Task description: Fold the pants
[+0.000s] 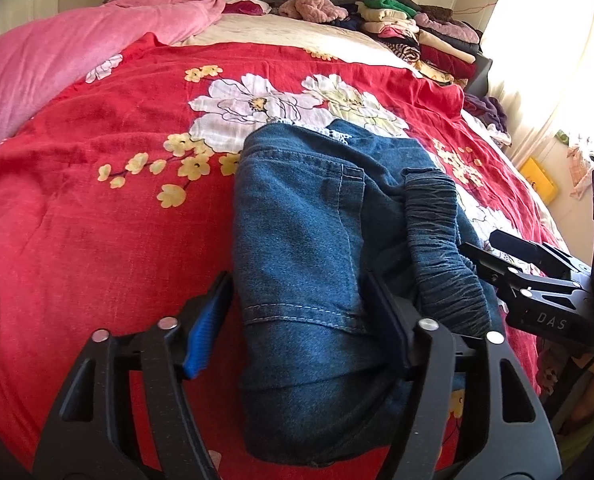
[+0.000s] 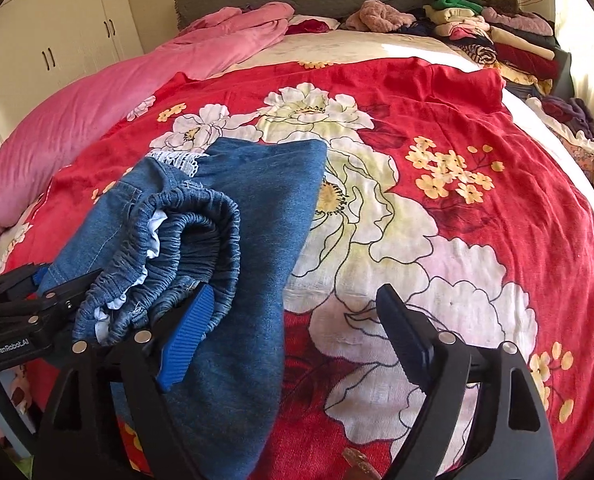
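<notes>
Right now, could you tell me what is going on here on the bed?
A person is folding a pair of denim pants on a red floral bedspread, with a tool in each hand. The pants lie in a folded bundle, elastic waistband on top. The left tool straddles the bundle, pads off the cloth. The right tool is open beside it, gripping nothing.

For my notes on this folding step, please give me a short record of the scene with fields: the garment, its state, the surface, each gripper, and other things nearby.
garment: jeans
state: folded into a bundle, elastic waistband on top
surface: red flowered bedspread
left gripper: open, jeans lie between its fingers, left pad clear of the cloth
right gripper: open, nothing gripped, jeans edge and bedspread between its fingers
nearby: pink blanket; stack of folded clothes at the far corner
</notes>
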Demonstrator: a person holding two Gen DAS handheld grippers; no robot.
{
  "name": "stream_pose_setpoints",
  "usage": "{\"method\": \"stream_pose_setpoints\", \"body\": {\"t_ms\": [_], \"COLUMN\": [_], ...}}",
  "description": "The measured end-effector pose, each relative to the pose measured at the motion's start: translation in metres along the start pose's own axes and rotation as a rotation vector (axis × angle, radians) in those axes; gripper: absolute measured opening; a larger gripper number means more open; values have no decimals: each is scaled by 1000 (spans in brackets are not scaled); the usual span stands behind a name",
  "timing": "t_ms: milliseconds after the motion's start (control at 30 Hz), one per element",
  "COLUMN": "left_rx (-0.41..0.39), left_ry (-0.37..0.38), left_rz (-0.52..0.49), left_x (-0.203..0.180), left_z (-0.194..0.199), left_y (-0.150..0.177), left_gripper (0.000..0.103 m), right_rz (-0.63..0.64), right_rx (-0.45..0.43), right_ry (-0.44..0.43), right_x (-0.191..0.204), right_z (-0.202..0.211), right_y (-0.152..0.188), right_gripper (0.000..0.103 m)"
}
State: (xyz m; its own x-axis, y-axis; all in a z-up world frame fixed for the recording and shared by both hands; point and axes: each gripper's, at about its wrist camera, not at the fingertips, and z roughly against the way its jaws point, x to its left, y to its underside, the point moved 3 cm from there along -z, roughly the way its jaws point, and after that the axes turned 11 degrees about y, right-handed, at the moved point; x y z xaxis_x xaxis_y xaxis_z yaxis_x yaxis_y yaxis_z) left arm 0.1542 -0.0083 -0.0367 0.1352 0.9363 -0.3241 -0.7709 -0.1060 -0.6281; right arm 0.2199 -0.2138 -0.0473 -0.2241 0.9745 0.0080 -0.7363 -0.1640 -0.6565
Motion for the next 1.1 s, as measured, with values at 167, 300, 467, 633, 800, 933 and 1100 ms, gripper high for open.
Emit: {"method": "stream_pose_setpoints", "body": {"t_ms": [167,300,467,633,800,933,1100], "left_rx": [-13,-21,-33,-56,-79,-100,-128], "left_ry": [-6,-19,-33,-46,-56,-56,-56], "left_rz": [1,2,-4,5,2,-9,-30], "left_x": [-2,-1,-3,-2,-5,-11,-21], "left_z": [6,12,22,34,48,59,76], "left_y": [-1,-2,-3,-5,-8,-9,-9], "left_gripper": [71,79,93,93,93,93,93], "right_rz": [-5,-16,-37,-47,-45,-40,-40], "right_rx": [-14,-38,-65,-96,-131,-161,-191], "right_ry": [19,32,38,30,17,14,1], "right_x": [-3,-6,-11,-12,-11,-11,-11], "right_z": [7,16,28,44,60,74,94], "right_y": [-1,-4,-7,-10,-11,-12,-11], "right_gripper": [84,96,97,98,98,98,98]}}
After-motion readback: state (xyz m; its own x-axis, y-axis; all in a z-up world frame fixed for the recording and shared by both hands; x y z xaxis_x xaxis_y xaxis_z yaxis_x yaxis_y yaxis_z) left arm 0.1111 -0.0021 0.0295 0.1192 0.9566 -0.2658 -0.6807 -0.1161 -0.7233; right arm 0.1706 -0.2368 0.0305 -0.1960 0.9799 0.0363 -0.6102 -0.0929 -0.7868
